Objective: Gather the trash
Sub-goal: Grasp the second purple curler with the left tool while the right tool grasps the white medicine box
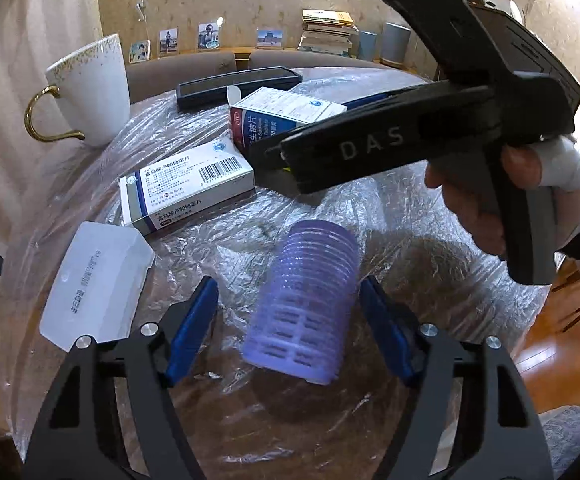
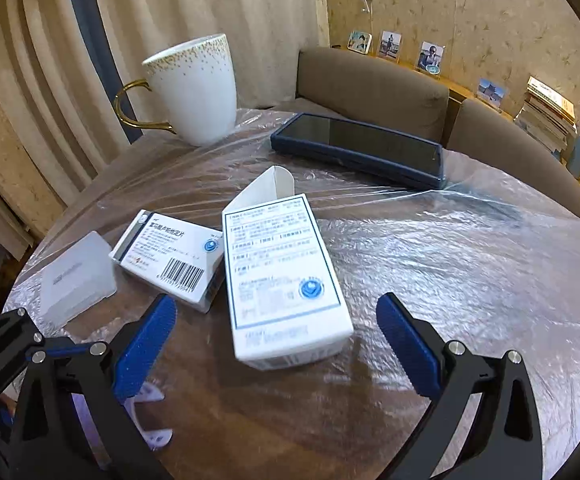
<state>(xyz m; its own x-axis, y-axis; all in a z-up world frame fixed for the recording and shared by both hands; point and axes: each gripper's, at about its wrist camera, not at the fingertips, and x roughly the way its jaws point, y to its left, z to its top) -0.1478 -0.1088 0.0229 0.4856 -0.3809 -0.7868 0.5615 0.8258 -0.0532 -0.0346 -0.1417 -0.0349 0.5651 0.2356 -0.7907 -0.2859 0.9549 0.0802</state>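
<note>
A purple hair roller (image 1: 303, 304) lies on the plastic-covered round table (image 1: 429, 280), between the open fingers of my left gripper (image 1: 288, 320), untouched as far as I can tell. My right gripper (image 2: 276, 348) is open around the near end of a white medicine box with an open flap (image 2: 282, 276). That box (image 1: 286, 118) also shows in the left wrist view, with the right gripper (image 1: 270, 160) reaching to it. A second, blue-striped medicine box (image 1: 186, 188) (image 2: 170, 258) lies to its left. A translucent white plastic case (image 1: 98, 284) (image 2: 76, 278) lies further left.
A white mug with a gold handle (image 2: 194, 88) (image 1: 90, 92) stands at the table's far left edge. A dark phone (image 2: 361, 148) (image 1: 238, 86) lies at the back. Brown chairs (image 2: 369, 84), photo frames and stacked books (image 2: 545, 116) stand behind the table.
</note>
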